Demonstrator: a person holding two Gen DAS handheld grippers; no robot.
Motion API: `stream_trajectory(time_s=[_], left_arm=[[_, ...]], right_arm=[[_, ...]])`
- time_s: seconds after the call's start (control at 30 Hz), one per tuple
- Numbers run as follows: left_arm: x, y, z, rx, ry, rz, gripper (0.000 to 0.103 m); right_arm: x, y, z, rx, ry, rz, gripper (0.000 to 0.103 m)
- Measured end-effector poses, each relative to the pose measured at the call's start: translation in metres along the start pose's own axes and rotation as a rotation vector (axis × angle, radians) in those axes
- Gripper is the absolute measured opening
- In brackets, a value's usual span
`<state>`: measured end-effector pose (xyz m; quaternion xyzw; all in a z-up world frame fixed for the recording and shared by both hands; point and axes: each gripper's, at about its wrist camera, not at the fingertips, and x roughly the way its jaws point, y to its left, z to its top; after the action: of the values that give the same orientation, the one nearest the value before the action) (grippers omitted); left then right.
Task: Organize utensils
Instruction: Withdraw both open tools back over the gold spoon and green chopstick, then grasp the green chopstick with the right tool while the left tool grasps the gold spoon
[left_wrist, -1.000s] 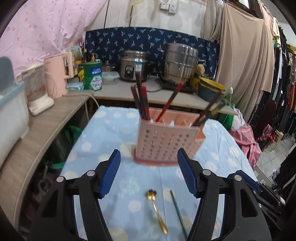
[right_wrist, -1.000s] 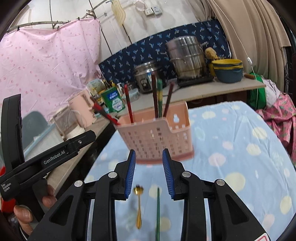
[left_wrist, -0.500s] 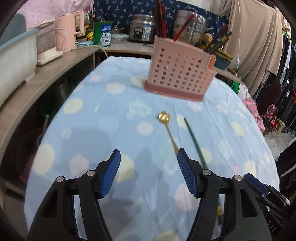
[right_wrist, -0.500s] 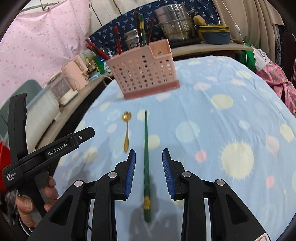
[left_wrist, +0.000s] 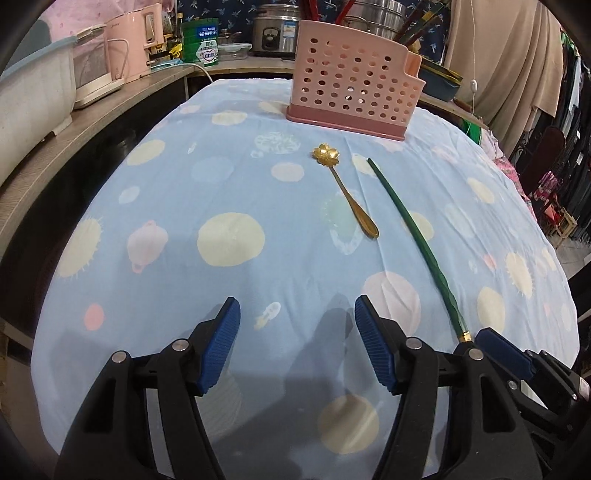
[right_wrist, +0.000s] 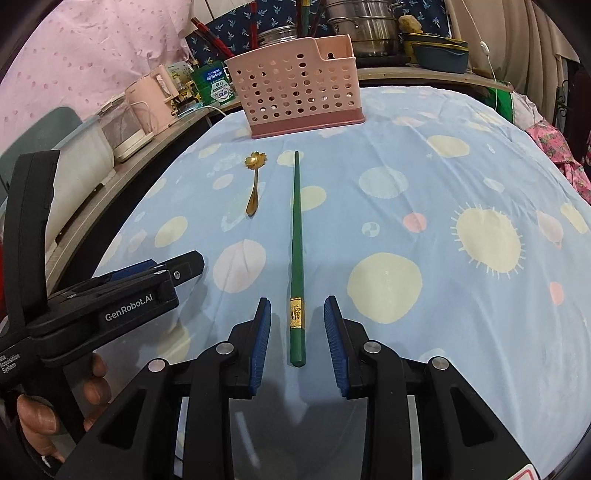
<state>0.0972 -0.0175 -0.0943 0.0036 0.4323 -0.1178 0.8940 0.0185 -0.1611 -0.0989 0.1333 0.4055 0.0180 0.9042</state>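
Green lacquer and a gold band mark the single chopstick (right_wrist: 296, 254) lying on a blue polka-dot tablecloth (right_wrist: 424, 206), its thick end between the open blue pads of the right gripper (right_wrist: 297, 343), which straddles it without touching. Just to its left lies a gold flower-bowl spoon (right_wrist: 254, 184), apart from the chopstick and roughly parallel to it. Both point toward the pink perforated utensil caddy (right_wrist: 295, 92) at the far side of the table, where red and dark chopsticks already stand upright.

The left gripper (left_wrist: 297, 343) hangs over bare cloth near the table's front edge, its jaws spread wide and empty, with the spoon well ahead of it.

The step in hand appears to be the pickup of the green chopstick by the right gripper. The stick is thin and lies flat on soft cloth, so the pads probably need to come low enough to close on its sides rather than skate over the top, without pinching a fold of fabric. Closing near the gold band, on the thick end, should give the surest hold and leave the narrow tip free to lead into the caddy. A square, centred closure matters: a skewed one could roll the stick toward the spoon.
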Motion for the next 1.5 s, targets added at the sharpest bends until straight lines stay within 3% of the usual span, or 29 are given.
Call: stream_trajectory(time_s=[0.53,0.7,1.1,1.37,1.5], left_arm=[[0.002,-0.008,-0.003,0.034,-0.015,0.023,0.07],[0.003,-0.008,-0.002,0.032,-0.014,0.021,0.07],[0.013,-0.016,0.027,0.005,-0.024,-0.017,0.076],[0.041,-0.031,0.051,0.0,-0.002,-0.038,0.076],[0.049,-0.036,0.058,0.016,0.003,-0.01,0.067]], right_arm=[[0.004,0.014,-0.009,-0.099,-0.04,-0.085,0.028],[0.003,0.012,-0.008,-0.104,-0.043,-0.092,0.008],[-0.002,0.003,0.0,-0.069,-0.056,-0.084,0.007],[-0.006,-0.015,0.01,-0.02,-0.078,-0.101,0.007],[-0.003,-0.022,0.012,0.001,-0.072,-0.097,0.007]])
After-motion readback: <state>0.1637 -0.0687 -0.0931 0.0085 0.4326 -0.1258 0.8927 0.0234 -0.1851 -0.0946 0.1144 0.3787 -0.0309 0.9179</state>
